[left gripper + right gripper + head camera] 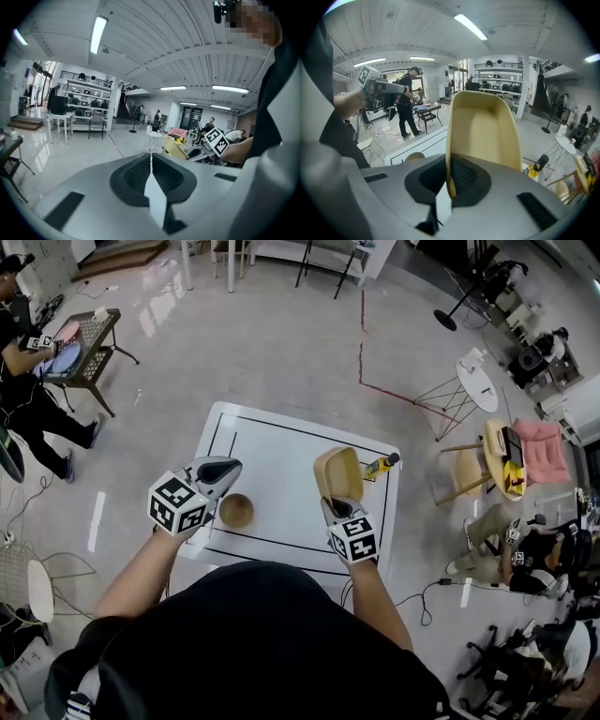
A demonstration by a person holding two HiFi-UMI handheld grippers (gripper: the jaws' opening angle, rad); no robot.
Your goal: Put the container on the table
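The container (339, 474) is a tan, oval plastic tub, held tilted on its side above the right part of the white table (281, 451). My right gripper (336, 504) is shut on its rim; in the right gripper view the rim of the container (485, 129) runs down between the pads of the right gripper (449, 183). My left gripper (225, 465) hovers over the table's left side, shut with nothing in it; its jaws meet in the left gripper view (151, 157). From there the container (174, 146) shows off to the right.
A round wooden bowl (236, 510) sits on the table just right of my left gripper. A yellow bottle with a black top (380, 465) lies near the table's right edge. People, chairs and small tables stand around on the floor.
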